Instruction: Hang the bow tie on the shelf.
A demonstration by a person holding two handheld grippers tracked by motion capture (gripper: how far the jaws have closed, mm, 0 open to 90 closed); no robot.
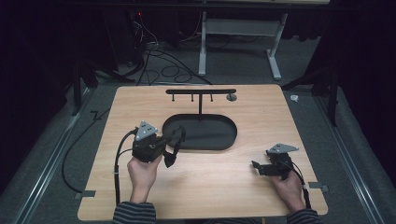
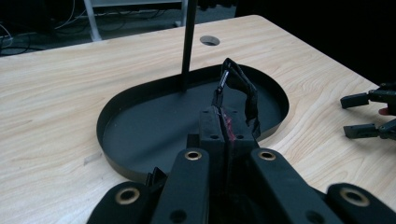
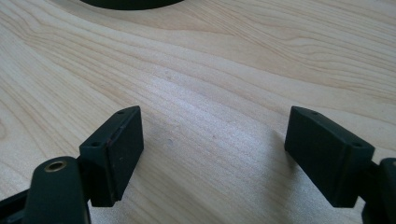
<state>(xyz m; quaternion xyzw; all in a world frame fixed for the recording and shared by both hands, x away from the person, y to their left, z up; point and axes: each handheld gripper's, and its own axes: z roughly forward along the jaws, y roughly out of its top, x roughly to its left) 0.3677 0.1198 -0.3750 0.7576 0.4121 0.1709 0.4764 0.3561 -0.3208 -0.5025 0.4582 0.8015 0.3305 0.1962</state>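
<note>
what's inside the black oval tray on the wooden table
Inside the black oval tray stands the thin black post of a T-shaped hook rack. The shut left claw, holding a black strap, hides its near-left edge.

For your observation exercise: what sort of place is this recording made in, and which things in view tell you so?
Probably a lab or test workspace: a bare wooden table ringed by dark curtains, loose cables on the carpeted floor, and a black tray with a hanger stand.

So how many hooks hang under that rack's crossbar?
3: small pegs under the crossbar, one near the left end, one left of the post, one right of it. The blur may hide others.
</note>
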